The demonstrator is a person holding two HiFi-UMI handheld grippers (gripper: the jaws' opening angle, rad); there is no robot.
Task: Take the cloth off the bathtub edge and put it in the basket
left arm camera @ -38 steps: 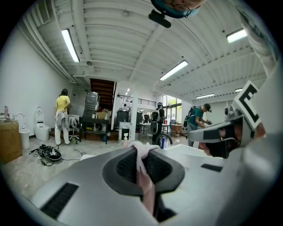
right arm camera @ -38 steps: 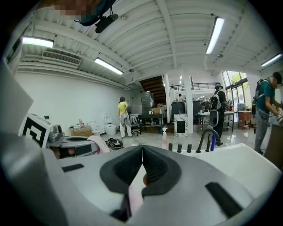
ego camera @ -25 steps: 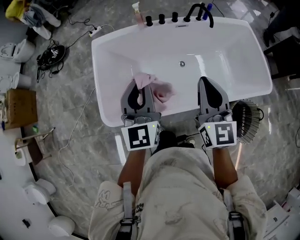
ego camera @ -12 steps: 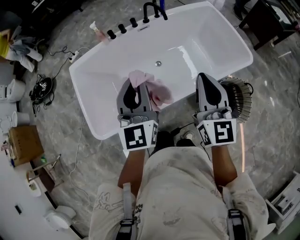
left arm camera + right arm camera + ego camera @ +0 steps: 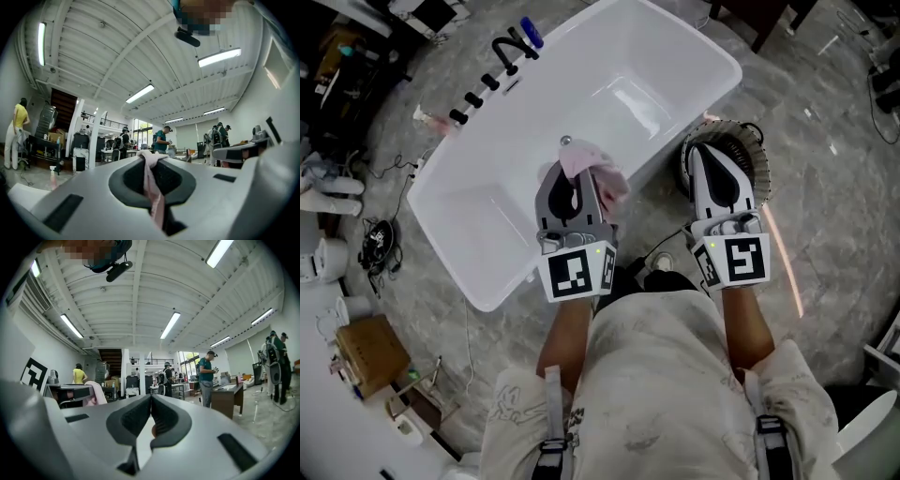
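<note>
Carrying step: the left gripper is clamped on the pink cloth above the bathtub edge; the right gripper is closed, empty. Next, the cloth likely needs swinging over the basket, then releasing.

Left gripper (cloth in jaws) swung toward basket; right gripper now above basket.

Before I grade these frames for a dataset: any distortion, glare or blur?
Head view: fairly sharp, evenly lit, soft glare inside the bathtub. Left gripper view: heavy fisheye curving the ceiling, black corners, near cloth slightly soft. Right gripper view: same fisheye; ceiling lights bloom.
</note>
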